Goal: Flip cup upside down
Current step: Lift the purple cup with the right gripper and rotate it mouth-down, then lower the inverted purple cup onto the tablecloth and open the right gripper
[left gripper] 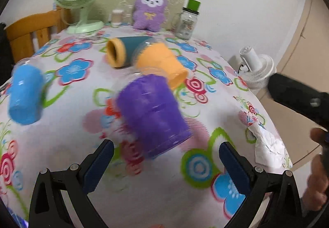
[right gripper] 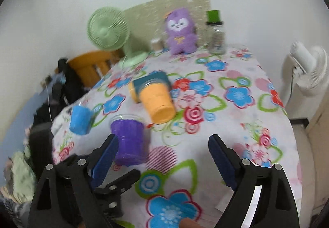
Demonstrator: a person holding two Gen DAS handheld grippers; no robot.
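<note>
Left wrist view: the left gripper (left gripper: 165,158) gapes wide, empty, before a ribbed purple cup (left gripper: 153,114). The right gripper (right gripper: 163,158) is equally wide, holding nothing above the floral bench (right gripper: 236,125).

The left gripper (left gripper: 166,158) is held low over the near edge of the table, its two blue-padded fingers (left gripper: 98,164) spread wide with nothing between them. The right gripper (right gripper: 163,158) is likewise spread wide and empty, its blue pads (right gripper: 222,162) well apart, aimed toward the far edge of the table. In the left wrist view the right gripper's black body (left gripper: 298,96) shows at the right border, with the person's right hand (left gripper: 317,168) wrapped around its handle. In the right wrist view the left gripper (right gripper: 118,189) sits just beside and below the right gripper's left finger.
</note>
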